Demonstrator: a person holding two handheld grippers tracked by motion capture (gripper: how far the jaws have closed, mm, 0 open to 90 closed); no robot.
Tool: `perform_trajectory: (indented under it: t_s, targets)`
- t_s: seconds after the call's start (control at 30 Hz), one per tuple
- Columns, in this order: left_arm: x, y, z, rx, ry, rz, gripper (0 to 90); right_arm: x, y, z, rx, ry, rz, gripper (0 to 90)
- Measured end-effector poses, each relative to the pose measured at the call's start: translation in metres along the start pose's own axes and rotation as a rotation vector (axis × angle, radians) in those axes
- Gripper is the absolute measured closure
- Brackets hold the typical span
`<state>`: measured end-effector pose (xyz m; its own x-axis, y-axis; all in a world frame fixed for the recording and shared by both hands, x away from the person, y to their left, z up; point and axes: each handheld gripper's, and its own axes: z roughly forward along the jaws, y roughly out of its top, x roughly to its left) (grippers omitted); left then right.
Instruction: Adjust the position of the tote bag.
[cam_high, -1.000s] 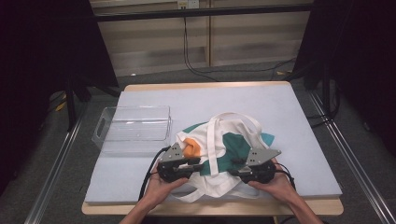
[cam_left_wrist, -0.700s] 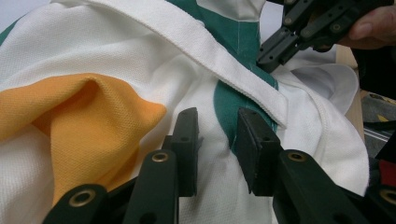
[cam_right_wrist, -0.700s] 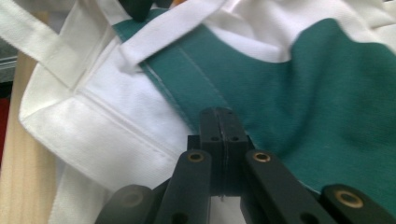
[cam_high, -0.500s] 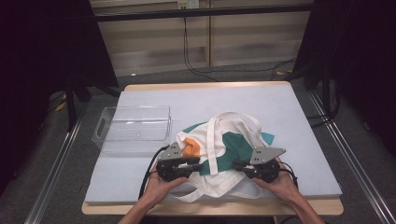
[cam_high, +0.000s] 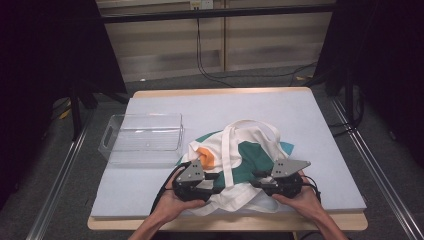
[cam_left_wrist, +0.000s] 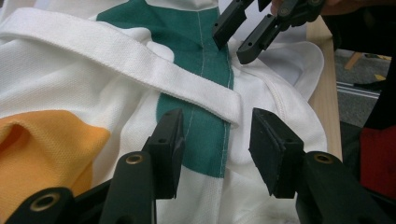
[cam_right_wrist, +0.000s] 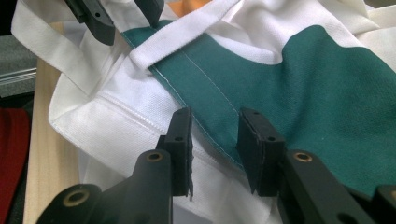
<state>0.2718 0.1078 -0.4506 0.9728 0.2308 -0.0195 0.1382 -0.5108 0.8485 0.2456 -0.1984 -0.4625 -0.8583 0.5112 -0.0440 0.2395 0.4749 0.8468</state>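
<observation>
A white tote bag (cam_high: 235, 192) with green and orange patches lies crumpled on the pale blue mat (cam_high: 210, 107), near the front edge. My left gripper (cam_high: 216, 176) sits at the bag's left front, jaws pointing right. It is open over the green panel (cam_left_wrist: 205, 135), just below a white strap (cam_left_wrist: 140, 70), and holds nothing. My right gripper (cam_high: 256, 179) faces it from the right. It is open too (cam_right_wrist: 215, 140), its jaws astride a stitched seam where green meets white (cam_right_wrist: 205, 126). The two grippers' tips stand close together over the bag.
A clear plastic bin (cam_high: 142, 155) stands on the mat left of the bag. The wooden table edge (cam_high: 225, 224) runs just under the hands. Metal rails (cam_high: 60, 175) flank the table, and cables (cam_high: 210, 60) hang behind it.
Both grippers have slid slightly toward the table's front edge, the right one a little rightward. The bag has not visibly moved.
</observation>
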Motion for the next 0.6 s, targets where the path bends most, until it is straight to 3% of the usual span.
perform_trajectory:
  t_s: [0.2,0.3,0.37,0.4,0.43,0.47,0.57,0.6]
  targets:
    - [-0.0012,-0.0043,0.0024,0.011,0.008,0.04,51.0,-0.0013,-0.0015,-0.0017,-0.002,0.002,0.008,65.2]
    - [-0.0015,-0.0035,0.0021,0.002,0.003,0.03,48.4,-0.0016,-0.0014,-0.0027,-0.002,-0.004,0.007,65.1]
    - [-0.0017,-0.0026,0.0008,0.005,0.014,0.035,47.0,-0.0016,-0.0015,-0.0029,-0.005,-0.002,0.009,65.1]
    - [0.0004,-0.0026,0.0003,0.009,0.04,0.019,41.8,-0.0019,-0.0019,-0.0036,-0.006,-0.004,0.012,64.9]
    - [0.0004,-0.0026,0.0003,0.009,0.04,0.019,36.8,-0.0019,-0.0019,-0.0036,-0.006,-0.004,0.012,64.9]
    - [0.0017,-0.0051,0.001,0.02,0.061,0.015,36.7,-0.0026,-0.0026,-0.004,-0.006,0.0,0.016,64.7]
    - [0.002,-0.0089,0.0035,0.015,0.065,0.013,36.1,-0.0033,-0.0029,-0.0045,-0.008,0.0,0.017,64.5]
    - [-0.0004,-0.0095,0.0046,0.022,0.076,0.043,35.1,-0.0034,-0.0029,-0.0046,-0.009,-0.002,0.021,64.0]
